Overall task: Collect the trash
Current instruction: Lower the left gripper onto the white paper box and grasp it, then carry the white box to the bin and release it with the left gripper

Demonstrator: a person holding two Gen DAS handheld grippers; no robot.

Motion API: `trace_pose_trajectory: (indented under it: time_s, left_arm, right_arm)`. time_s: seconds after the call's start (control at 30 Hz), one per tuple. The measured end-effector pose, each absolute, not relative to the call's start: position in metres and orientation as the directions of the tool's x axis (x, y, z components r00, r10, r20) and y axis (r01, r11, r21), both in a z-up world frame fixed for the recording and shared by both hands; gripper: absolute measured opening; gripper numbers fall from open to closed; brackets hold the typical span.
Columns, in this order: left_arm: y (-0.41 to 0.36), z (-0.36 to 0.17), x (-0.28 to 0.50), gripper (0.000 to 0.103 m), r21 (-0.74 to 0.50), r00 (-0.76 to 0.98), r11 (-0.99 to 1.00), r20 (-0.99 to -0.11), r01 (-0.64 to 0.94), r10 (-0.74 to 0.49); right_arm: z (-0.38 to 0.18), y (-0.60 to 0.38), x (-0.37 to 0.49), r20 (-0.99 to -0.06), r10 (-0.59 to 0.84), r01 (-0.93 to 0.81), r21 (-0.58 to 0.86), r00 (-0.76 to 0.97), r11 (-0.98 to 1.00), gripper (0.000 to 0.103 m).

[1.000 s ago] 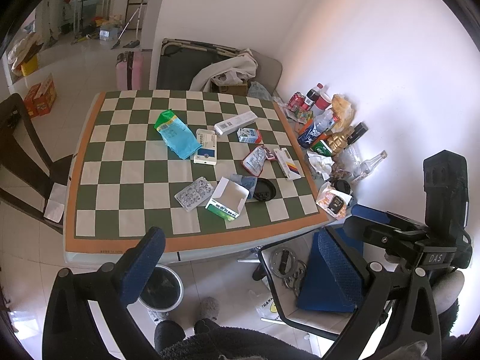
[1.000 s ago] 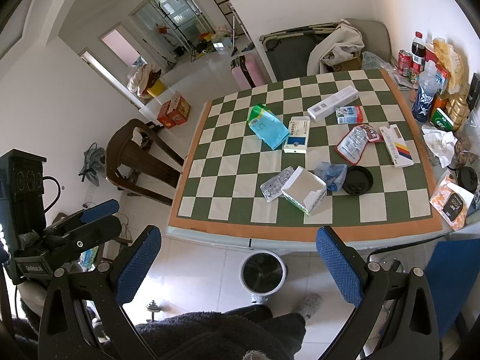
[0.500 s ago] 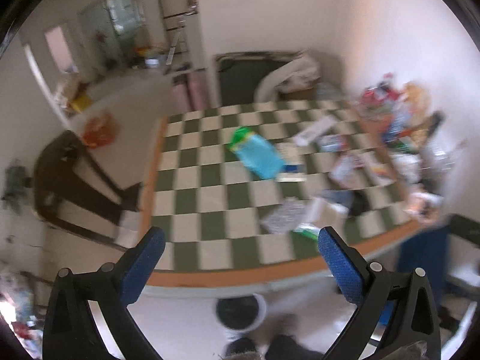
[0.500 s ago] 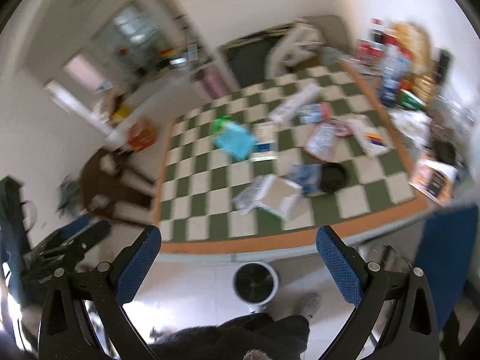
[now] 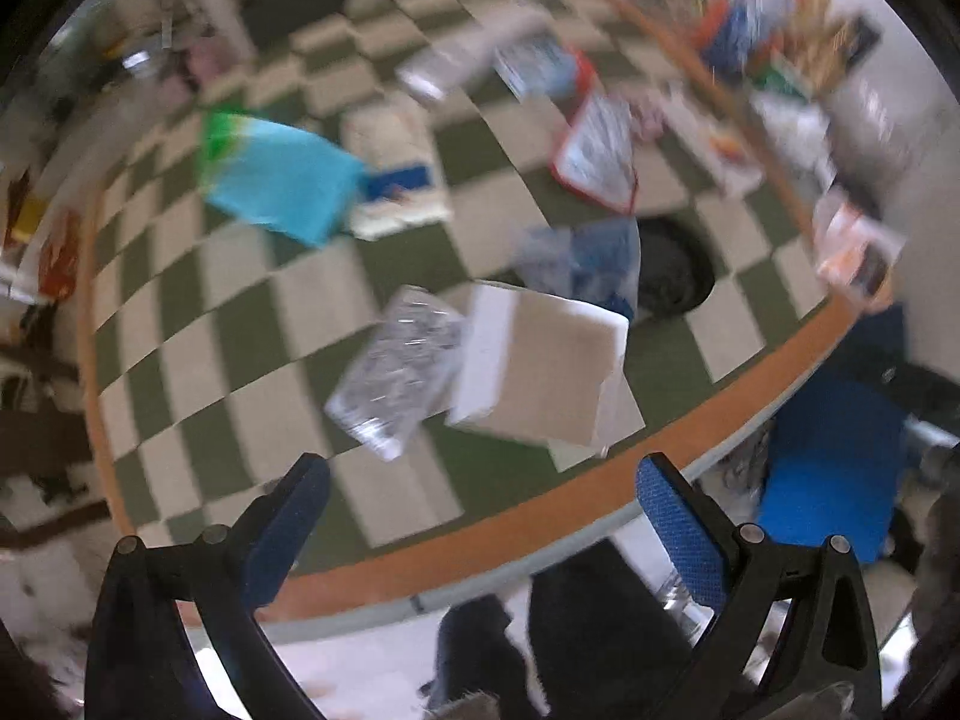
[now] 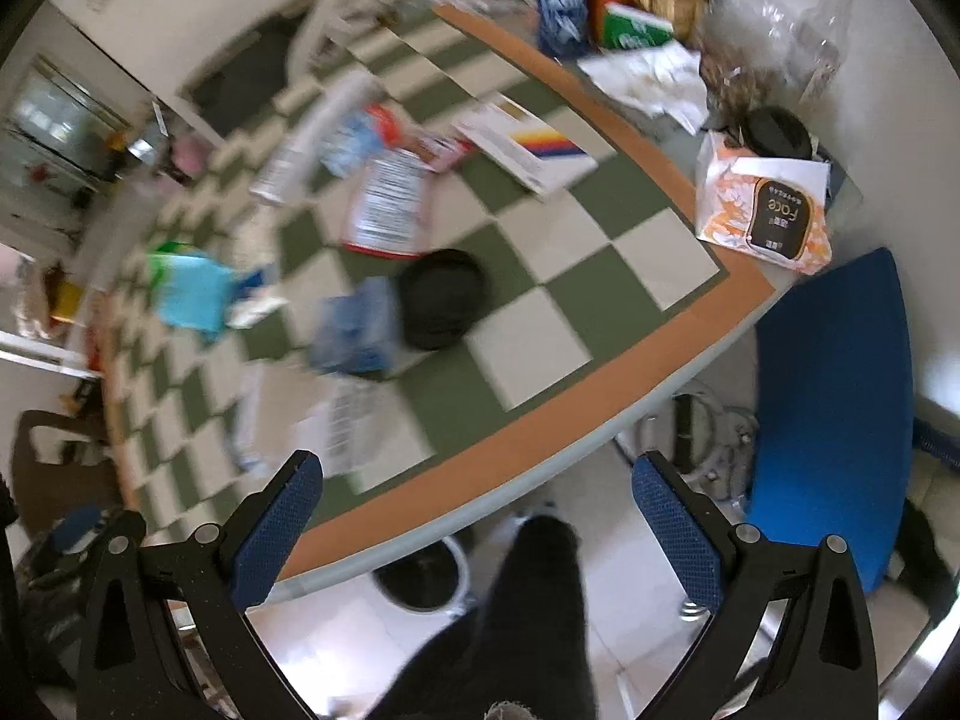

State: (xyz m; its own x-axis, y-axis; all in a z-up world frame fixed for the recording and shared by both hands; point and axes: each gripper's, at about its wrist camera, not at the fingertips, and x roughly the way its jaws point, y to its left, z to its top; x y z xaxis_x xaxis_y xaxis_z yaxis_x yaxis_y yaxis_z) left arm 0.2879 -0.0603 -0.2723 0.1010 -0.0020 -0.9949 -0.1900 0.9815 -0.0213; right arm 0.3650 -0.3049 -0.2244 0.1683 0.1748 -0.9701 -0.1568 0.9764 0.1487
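Both jaws stand wide apart, holding nothing: left gripper (image 5: 483,516) hangs near the open box (image 5: 540,372); right gripper (image 6: 477,516) over the table edge (image 6: 540,420), bin (image 6: 420,579) below.

Obscured and indistinct regions, both wrist views.
Motion blur smears the litter across the worktop (image 5: 420,516): print on the open carton (image 5: 540,372) and blister pack (image 5: 402,378) is unreadable. Bottles at the far right edge (image 5: 744,30) merge together. The bin (image 6: 420,576) lies half hidden beneath the worktop's near edge.
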Motion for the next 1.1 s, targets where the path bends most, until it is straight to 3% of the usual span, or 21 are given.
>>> trace_pose_trajectory:
  time_s: [0.27,0.3,0.4,0.6,0.7,0.87,1.0,1.1]
  left_arm:
    - [-0.079,-0.353,0.341,0.1,0.033,-0.079,0.984,-0.997,-0.177,0.019]
    - [-0.078,-0.355,0.342,0.091,0.034,-0.079,0.98,-0.997,-0.196,0.019]
    - [-0.069,-0.352,0.341,0.087,0.003,-0.058,0.963,-0.998,-0.269,-0.014]
    - [-0.036,-0.332,0.32,0.087,0.079,-0.041,0.906,-0.997,-0.417,0.068]
    - [-0.019,-0.332,0.309,0.087,0.143,-0.052,0.873,-0.99,-0.467,0.134]
    - [-0.004,-0.353,0.307,0.087,0.161,-0.088,0.84,-0.987,-0.519,0.135]
    - [0.002,-0.354,0.308,0.087,0.165,-0.077,0.842,-0.986,-0.514,0.146]
    - [-0.005,-0.351,0.312,0.087,0.161,-0.073,0.838,-0.987,-0.522,0.145]
  right_arm:
    - [-0.294,-0.339,0.446,-0.991,0.128,-0.124,0.121,0.048,0.985,0.103]
    - [-0.297,-0.339,0.448,-0.991,0.131,-0.125,0.126,0.036,0.984,0.103]
    - [-0.312,-0.326,0.455,-0.99,0.137,-0.186,0.137,-0.014,0.973,0.103]
    - [-0.334,-0.262,0.46,-0.991,0.13,-0.379,0.13,-0.026,0.916,0.103]
    - [-0.345,-0.228,0.462,-0.997,0.079,-0.482,0.076,-0.015,0.873,0.103]
    - [-0.371,-0.178,0.46,-0.999,-0.014,-0.638,-0.032,0.034,0.77,0.103]
    - [-0.382,-0.18,0.466,-0.997,-0.049,-0.641,-0.077,0.062,0.763,0.103]
    - [-0.384,-0.207,0.478,-1.0,0.008,-0.586,0.001,0.01,0.811,0.094]
